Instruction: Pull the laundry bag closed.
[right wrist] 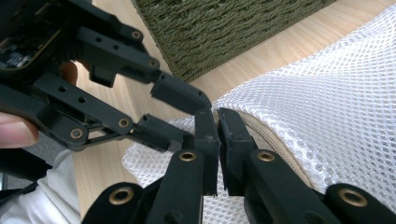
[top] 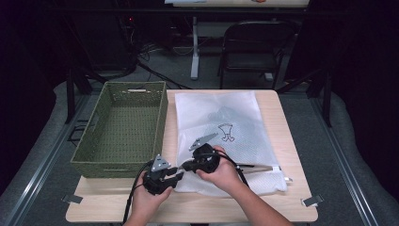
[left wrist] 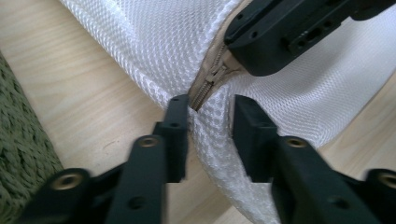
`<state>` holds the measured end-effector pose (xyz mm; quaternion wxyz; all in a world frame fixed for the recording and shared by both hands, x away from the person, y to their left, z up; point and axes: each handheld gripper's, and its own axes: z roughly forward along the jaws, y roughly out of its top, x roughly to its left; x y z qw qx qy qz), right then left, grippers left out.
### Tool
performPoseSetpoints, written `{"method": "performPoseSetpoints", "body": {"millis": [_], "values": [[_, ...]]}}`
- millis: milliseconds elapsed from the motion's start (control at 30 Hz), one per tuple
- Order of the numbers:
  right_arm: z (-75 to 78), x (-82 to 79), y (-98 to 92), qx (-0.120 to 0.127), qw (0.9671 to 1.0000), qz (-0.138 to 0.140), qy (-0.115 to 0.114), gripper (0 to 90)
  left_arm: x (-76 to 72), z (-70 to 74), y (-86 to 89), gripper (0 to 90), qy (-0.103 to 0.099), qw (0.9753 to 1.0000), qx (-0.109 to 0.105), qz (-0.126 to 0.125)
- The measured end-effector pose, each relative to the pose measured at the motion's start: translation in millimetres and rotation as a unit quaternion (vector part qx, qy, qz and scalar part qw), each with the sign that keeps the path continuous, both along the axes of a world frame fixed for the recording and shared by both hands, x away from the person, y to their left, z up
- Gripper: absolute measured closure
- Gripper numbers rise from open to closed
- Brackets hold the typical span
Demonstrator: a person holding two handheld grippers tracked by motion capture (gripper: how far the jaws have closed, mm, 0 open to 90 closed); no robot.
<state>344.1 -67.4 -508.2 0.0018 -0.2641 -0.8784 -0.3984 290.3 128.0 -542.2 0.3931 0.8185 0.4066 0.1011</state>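
Observation:
A white mesh bag (top: 221, 113) lies flat on the wooden table (top: 273, 207), with something dark inside it. Both grippers meet at its near left corner. My left gripper (top: 178, 177) is open, and its jaws stand on either side of the corner fabric (left wrist: 210, 126), just below the end of the tan zipper (left wrist: 208, 84). My right gripper (top: 184, 165) is shut on the zipper pull (right wrist: 218, 135) at the bag's edge. In the left gripper view its black jaw covers the zipper higher up. The left gripper (right wrist: 191, 119) comes in from the left in the right gripper view.
A green woven basket (top: 127, 122) stands empty to the left of the bag, close to both grippers. Metal clips (top: 313, 201) sit at the table's near corners. A folding chair (top: 254, 47) and a desk leg stand on the floor beyond the far edge.

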Motion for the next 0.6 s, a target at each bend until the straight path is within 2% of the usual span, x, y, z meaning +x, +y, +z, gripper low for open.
{"method": "performPoseSetpoints", "body": {"millis": [167, 300, 400, 467, 567, 600], "values": [[1.8, -2.9, 0.0, 0.004, 1.0, 0.001, -0.007, 87.0, 2.2, -4.1, 2.0, 53.0, 0.015, 0.9999, -0.005, -0.001], [2.2, -5.0, 0.2, 0.007, 0.9999, 0.003, -0.012, 87.0, 5.5, -7.4, 1.5, 51.3, 0.034, 0.9991, -0.025, -0.006], [3.4, -5.7, -0.5, 0.014, 0.9999, 0.0, -0.01, 87.0, 7.5, -9.1, 1.2, 50.1, 0.038, 0.9989, -0.024, -0.009], [3.7, -6.0, -1.2, 0.016, 0.9998, 0.0, -0.011, 87.0, 9.0, -9.9, 0.8, 49.6, 0.044, 0.9984, -0.033, -0.011], [2.2, -6.2, -2.6, 0.02, 0.9998, 0.0, -0.01, 87.0, 8.9, -8.7, -0.3, 51.3, 0.043, 0.9981, -0.042, -0.015], [1.5, -6.0, -2.9, 0.021, 0.9997, 0.0, -0.009, 86.9, 8.7, -7.1, 0.1, 51.5, 0.04, 0.9983, -0.038, -0.018]]}}
